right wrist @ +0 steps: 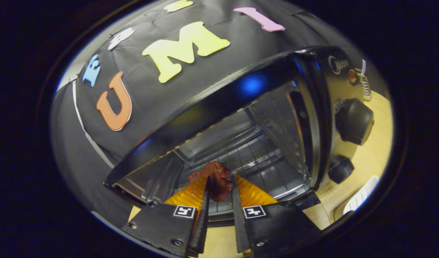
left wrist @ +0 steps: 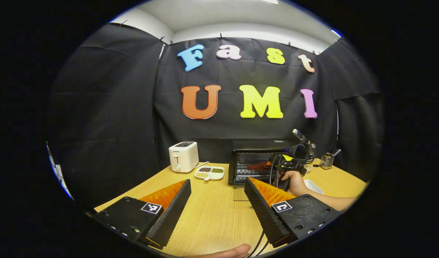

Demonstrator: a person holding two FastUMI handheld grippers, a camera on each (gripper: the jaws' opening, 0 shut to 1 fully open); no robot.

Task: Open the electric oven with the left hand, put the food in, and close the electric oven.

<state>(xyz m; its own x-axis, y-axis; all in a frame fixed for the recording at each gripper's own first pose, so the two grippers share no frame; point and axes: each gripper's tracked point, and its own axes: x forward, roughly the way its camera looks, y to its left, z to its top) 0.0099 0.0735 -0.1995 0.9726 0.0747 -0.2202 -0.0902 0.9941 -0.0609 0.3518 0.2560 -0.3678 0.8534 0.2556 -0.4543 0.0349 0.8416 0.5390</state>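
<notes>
The black electric oven (left wrist: 259, 147) stands at the back of the wooden table with its glass door (left wrist: 240, 193) folded down flat. My left gripper (left wrist: 217, 182) hangs open above the table, well in front of the oven, with nothing between its fingers. A hand (left wrist: 294, 179) holds my right gripper (left wrist: 273, 165) at the oven's mouth. In the right gripper view, the right gripper (right wrist: 220, 179) is shut on a reddish-brown piece of food (right wrist: 214, 170), held just above the wire rack (right wrist: 248, 157) inside the oven (right wrist: 241, 82).
A white toaster (left wrist: 183, 156) and a divided dish of grains (left wrist: 209, 172) sit left of the oven. A white plate (left wrist: 314, 186) and a wire utensil holder (left wrist: 327, 161) are on its right. Two knobs (right wrist: 353, 122) are on the oven's right panel. Cables (left wrist: 260, 243) trail near my left gripper.
</notes>
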